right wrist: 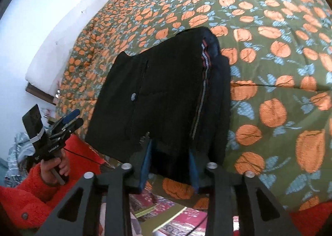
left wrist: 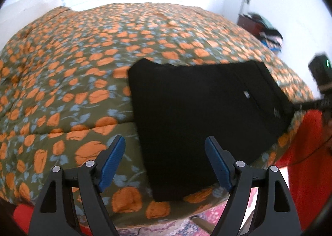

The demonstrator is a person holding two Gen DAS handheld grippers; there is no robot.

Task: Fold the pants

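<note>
The black pants [left wrist: 197,115] lie folded into a thick rectangle on the flowered bedspread [left wrist: 72,66], near the bed's front edge. My left gripper [left wrist: 165,161] is open and empty, hovering just above the near edge of the pants. In the right wrist view the pants [right wrist: 166,91] show a striped seam and a small button. My right gripper [right wrist: 170,163] has its blue pads [right wrist: 145,165] on either side of the pants' near edge and grips the thick fold. The left gripper also shows in the right wrist view [right wrist: 70,120], held in a hand.
The bedspread [right wrist: 280,70] covers the whole bed. A white pillow [right wrist: 68,35] lies at the head. A pile of clothes [left wrist: 269,35] sits by the far wall. A patterned rug [right wrist: 166,215] lies below the bed edge. The person's red sleeve [right wrist: 27,190] is close by.
</note>
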